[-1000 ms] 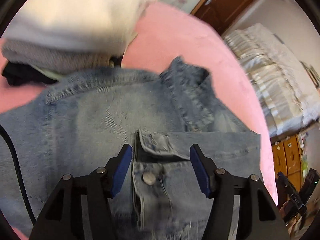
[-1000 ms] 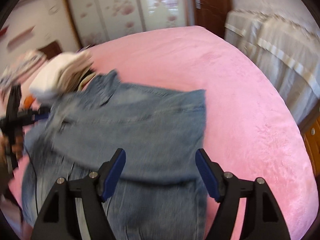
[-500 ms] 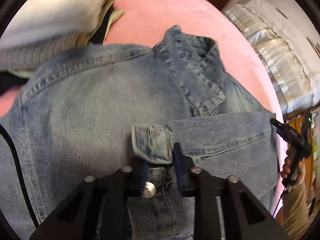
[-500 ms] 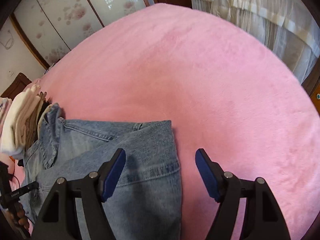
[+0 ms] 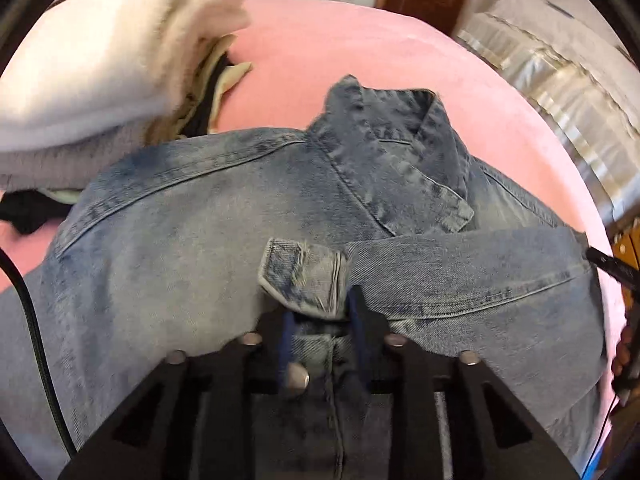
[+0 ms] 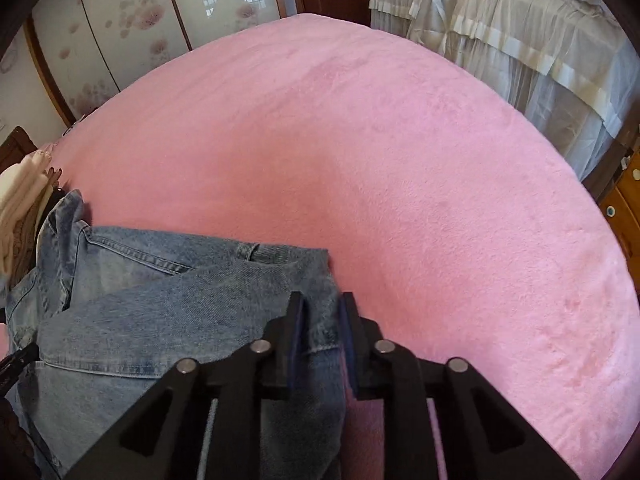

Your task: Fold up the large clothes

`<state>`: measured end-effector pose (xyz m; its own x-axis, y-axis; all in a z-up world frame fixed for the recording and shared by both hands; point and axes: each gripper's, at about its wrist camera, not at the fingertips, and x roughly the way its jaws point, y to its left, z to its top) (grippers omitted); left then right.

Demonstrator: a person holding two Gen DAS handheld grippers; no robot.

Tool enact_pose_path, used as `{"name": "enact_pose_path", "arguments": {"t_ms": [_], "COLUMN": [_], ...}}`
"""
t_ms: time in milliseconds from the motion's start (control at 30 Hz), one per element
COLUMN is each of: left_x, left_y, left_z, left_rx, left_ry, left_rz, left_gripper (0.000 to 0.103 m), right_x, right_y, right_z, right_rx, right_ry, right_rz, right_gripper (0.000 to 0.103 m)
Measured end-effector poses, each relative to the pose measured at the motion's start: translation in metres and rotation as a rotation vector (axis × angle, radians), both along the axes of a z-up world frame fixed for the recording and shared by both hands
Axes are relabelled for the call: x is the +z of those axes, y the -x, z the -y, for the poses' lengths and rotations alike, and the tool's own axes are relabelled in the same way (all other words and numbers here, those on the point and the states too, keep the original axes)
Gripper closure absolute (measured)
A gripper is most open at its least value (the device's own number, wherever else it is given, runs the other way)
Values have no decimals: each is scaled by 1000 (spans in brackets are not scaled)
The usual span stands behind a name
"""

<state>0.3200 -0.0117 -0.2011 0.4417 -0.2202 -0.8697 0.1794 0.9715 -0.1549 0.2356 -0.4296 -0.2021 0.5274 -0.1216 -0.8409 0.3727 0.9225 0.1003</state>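
Note:
A light blue denim jacket lies spread on the pink bed, collar toward the far side, one sleeve folded across the front. My left gripper is shut on the sleeve cuff near a metal button. In the right wrist view the jacket lies at the lower left of the pink bed. My right gripper is shut on the jacket's right edge fold.
A stack of folded clothes with a white fluffy top sits just left of the jacket, also at the left edge of the right wrist view. Cream drapes, sliding doors and a wooden cabinet surround the bed.
My right gripper went from open above the jacket to shut on its right edge. My left gripper closed on the cuff half a second ago and stays shut.

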Motion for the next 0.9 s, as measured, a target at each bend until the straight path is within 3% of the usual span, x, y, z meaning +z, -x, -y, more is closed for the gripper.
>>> {"name": "enact_pose_path", "arguments": {"t_ms": [33,100,167,333,467,567,700,900], "left_x": [4,16,32,58,52,31,-1,-11], "left_y": [2,10,26,72,92,99,96,99], "left_z": [-1,-7,-14,-8,16,27,27,18], "left_rx": [6,34,71,83,86,107,131,93], "left_ry": [-10,-60,-86,37,68,39,-20,16], "left_rz": [5,27,67,150,182,165,97,92], "left_gripper": [71,71,70,62,62,62,62,63], "right_x": [10,27,44,58,49,31,0,-12], "right_y": [8,23,42,77,89,95,96,124], "right_z": [-3,-15,-36,-111,-173,-209,-197,-106], "right_rx": [10,32,78,237,359,424,400,149], "right_ry": [15,70,128,104,29,35,82,204], "right_rz": [16,51,84,125,135,117,40,-5], "right_gripper": [65,60,59,59,59,59,60,63]}}
